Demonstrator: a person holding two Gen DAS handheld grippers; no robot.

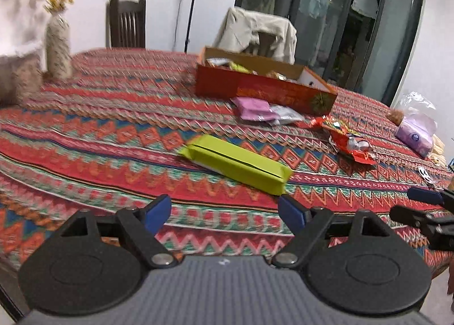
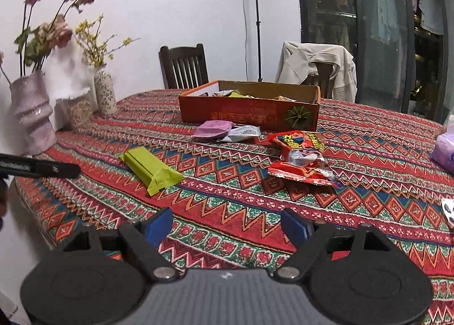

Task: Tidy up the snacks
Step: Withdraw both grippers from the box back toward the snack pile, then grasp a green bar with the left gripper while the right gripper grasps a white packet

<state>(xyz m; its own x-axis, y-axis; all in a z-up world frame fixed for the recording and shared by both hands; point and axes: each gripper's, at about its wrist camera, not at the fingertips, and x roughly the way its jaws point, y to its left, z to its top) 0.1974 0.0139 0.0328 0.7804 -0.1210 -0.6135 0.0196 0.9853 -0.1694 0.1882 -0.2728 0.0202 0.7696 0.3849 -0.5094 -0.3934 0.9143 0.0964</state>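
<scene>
**Green pack dead ahead of left jaws**

The green pack (image 1: 237, 164) lies on the surface just beyond the left gripper (image 1: 224, 210), long axis slanting across its gap. The right gripper (image 2: 227, 225) sits farther off. Both jaws gape, empty.

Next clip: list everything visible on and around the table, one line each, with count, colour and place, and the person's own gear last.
snack box: 1, orange-red cardboard, open, far middle of table, holds snacks
green snack bar: 1, lime green, lying flat in front of the box
purple packet: 1, purple, against the box front
white packet: 1, white-grey, touching the purple packet
red snack bag: 1, red, right of the green bar
tissue pack: 1, lilac, far right edge
vases: 2, pink and speckled white, left edge, holding flowers
tablecloth: 1, red patterned
chairs: 2, dark wood, behind the table; one draped with a beige jacket
left tongs: open, empty
right tongs: open, empty
</scene>
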